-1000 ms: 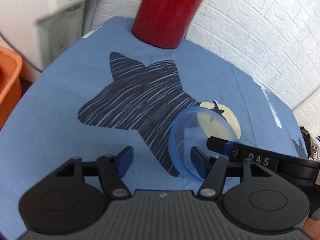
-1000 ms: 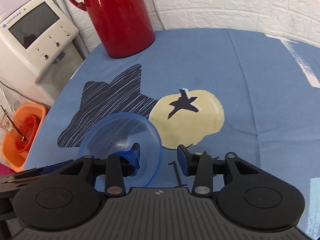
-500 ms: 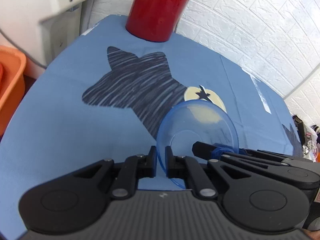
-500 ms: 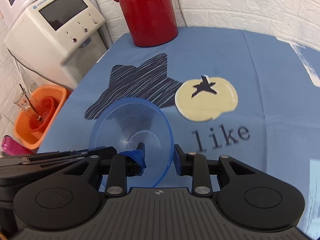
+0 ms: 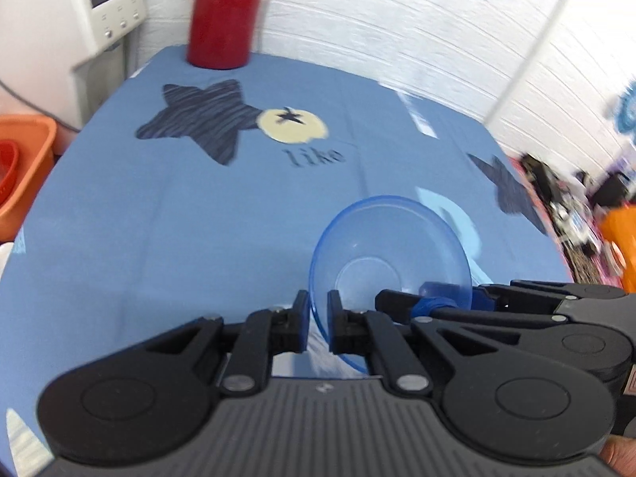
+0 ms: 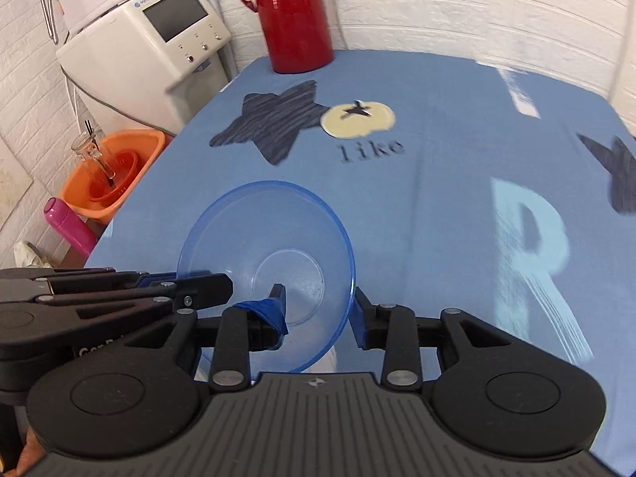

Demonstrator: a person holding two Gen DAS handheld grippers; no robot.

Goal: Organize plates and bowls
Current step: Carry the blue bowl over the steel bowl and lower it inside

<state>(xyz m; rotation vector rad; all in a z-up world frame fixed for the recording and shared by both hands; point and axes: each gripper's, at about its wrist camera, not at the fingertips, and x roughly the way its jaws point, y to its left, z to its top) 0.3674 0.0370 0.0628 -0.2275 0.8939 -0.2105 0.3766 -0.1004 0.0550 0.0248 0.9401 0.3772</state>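
A clear blue plastic bowl [image 5: 391,252] [image 6: 274,246] hangs tilted above the blue tablecloth [image 5: 167,230], near its front. In the left wrist view my left gripper [image 5: 319,320] is shut on the bowl's near-left rim. From the right wrist view it [image 6: 206,280] reaches in from the left to that rim. My right gripper [image 6: 318,316] is open and straddles the right rim, with one taped finger [image 6: 272,312] inside the bowl and the other outside. A gap shows at both. The left wrist view shows it [image 5: 457,300] coming in from the right.
A red thermos jug [image 6: 296,16] stands at the table's far edge by the white brick wall. A white machine [image 6: 151,39] and an orange basin [image 6: 111,171] holding a glass sit off the left edge, beside a pink bottle [image 6: 69,224]. Blurred clutter [image 5: 576,206] lies beyond the right edge.
My left gripper closed on the bowl's rim. Both grippers and the bowl then rose and pulled back from the thermos toward the near side of the table. The right gripper kept its width.
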